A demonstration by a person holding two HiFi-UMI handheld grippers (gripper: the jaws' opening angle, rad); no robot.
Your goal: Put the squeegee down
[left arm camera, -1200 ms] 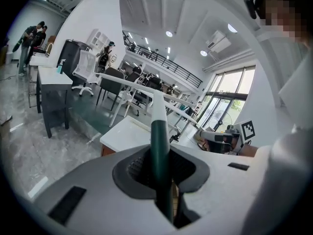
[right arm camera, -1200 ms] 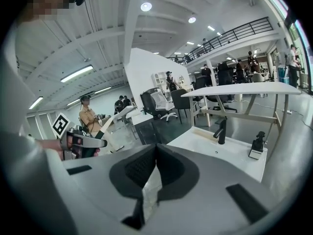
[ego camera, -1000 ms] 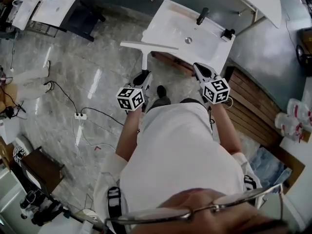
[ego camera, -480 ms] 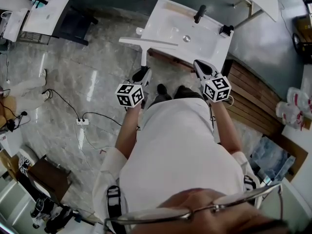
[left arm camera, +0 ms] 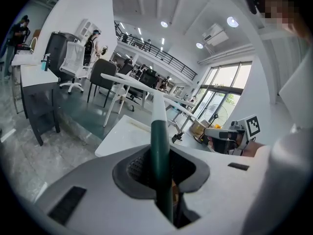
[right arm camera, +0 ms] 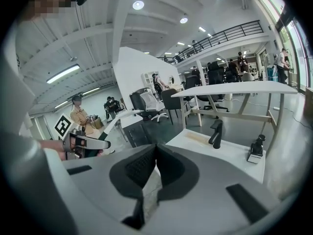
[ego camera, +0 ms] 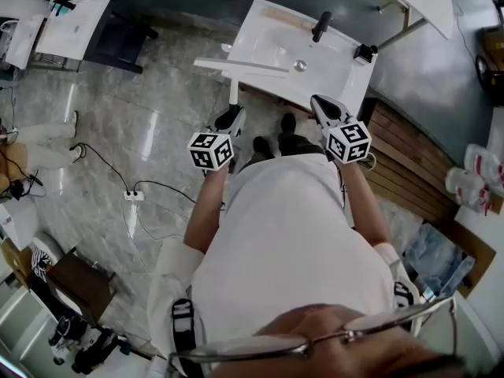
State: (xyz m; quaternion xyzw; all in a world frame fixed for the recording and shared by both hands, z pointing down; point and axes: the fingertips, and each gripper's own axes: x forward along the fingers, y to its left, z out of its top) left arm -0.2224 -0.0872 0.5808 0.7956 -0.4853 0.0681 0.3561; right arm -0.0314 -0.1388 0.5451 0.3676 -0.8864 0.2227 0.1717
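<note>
One squeegee (ego camera: 233, 93) points forward toward the sink (ego camera: 268, 24), blade crosswise.

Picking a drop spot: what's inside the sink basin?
Only its drain shows in the sink; the faucet stands on the rim. The squeegee covers the basin's left edge.

squeegee (ego camera: 234, 90) handle end hidden inside left gripper (ego camera: 232, 113)

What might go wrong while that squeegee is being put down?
The left hand-held gripper holds the squeegee only by its handle end, so the wide blade may swing or slip. The blade hangs over the near edge of the sink; let go there, it might tip off onto the floor.
</note>
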